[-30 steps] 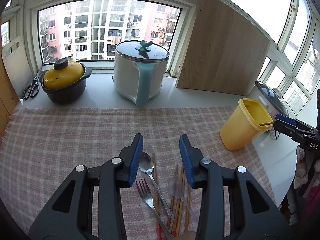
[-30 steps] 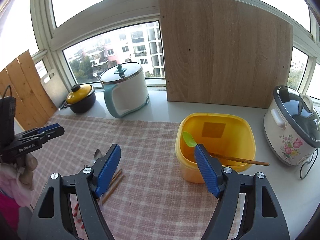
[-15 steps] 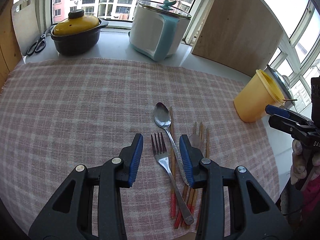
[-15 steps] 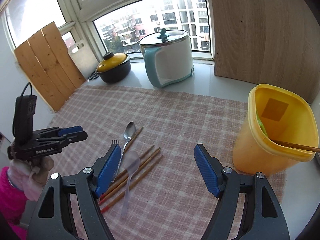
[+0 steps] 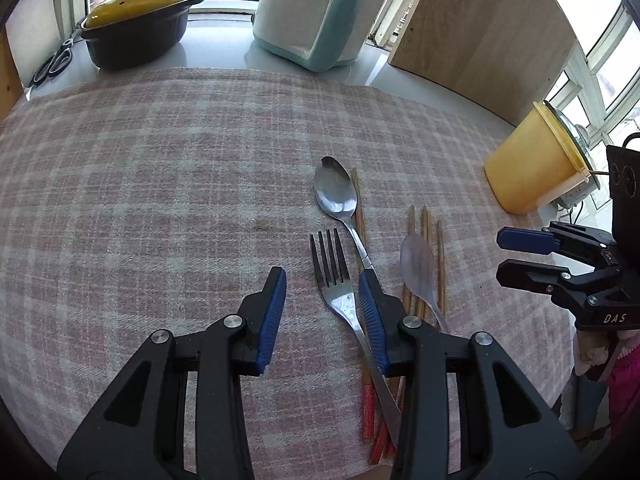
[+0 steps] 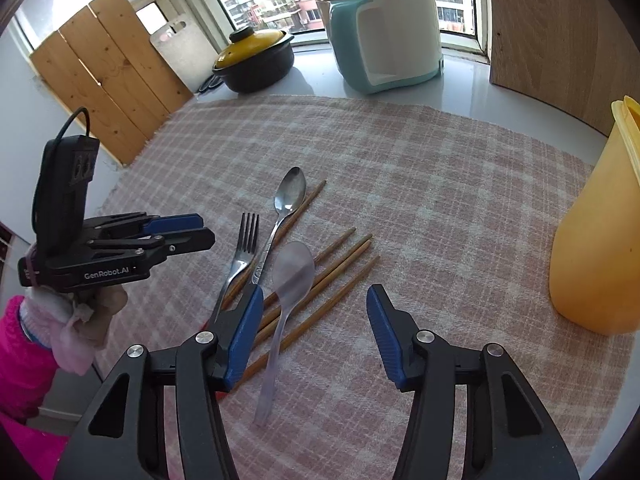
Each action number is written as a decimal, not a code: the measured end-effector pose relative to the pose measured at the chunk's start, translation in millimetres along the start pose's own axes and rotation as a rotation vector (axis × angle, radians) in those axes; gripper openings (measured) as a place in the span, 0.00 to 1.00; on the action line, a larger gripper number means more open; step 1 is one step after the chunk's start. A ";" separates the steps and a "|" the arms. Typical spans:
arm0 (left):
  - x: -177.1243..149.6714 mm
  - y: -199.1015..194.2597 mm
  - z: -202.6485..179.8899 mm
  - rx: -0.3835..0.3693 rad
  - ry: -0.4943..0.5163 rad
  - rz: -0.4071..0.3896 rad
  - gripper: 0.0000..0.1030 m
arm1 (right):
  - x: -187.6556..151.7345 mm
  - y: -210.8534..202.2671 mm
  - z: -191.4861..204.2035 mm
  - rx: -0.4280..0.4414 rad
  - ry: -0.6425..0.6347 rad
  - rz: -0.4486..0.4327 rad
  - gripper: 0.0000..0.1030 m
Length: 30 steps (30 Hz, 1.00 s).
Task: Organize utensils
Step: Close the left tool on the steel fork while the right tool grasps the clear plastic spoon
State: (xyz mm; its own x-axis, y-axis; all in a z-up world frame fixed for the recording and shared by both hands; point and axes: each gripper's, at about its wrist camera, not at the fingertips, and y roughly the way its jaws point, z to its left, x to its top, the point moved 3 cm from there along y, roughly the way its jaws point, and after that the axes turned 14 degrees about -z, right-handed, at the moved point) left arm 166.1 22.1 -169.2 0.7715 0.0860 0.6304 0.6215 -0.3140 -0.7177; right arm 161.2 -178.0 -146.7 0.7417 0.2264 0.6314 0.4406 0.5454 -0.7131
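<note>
On the checked cloth lie a metal fork, a metal spoon, a clear plastic spoon and several wooden chopsticks. My left gripper is open and low over the cloth, its right finger resting over the fork and spoon handles. My right gripper is open above the clear spoon and chopsticks. The yellow bin stands at the right.
A white and teal cooker, a dark pot with yellow lid and a wooden board stand along the windowsill. Scissors lie at the far left. Wooden planks lean left.
Both grippers have dropped and tilted down toward the utensils. The left has closed in on the fork. The right has moved left, away from the yellow bin, over the clear spoon.
</note>
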 end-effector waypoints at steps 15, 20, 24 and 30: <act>-0.5 25.7 -8.8 0.008 0.063 0.035 0.37 | -5.2 40.7 11.3 0.007 -0.073 0.075 0.35; 0.9 30.8 -8.2 0.015 0.072 0.037 0.37 | -4.6 49.3 13.8 0.011 -0.081 0.082 0.35; 2.0 35.5 -8.1 0.018 0.077 0.040 0.37 | -4.2 55.6 16.2 0.011 -0.092 0.088 0.34; 0.7 42.1 -11.1 0.008 0.087 0.046 0.37 | -3.2 64.3 19.9 0.009 -0.112 0.095 0.34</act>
State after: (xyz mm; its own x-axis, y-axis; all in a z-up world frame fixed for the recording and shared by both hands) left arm 191.2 -1.5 -195.7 0.7845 -0.0107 0.6200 0.5872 -0.3083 -0.7484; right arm 177.1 -127.7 -188.6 0.7183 0.3656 0.5920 0.3665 0.5243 -0.7686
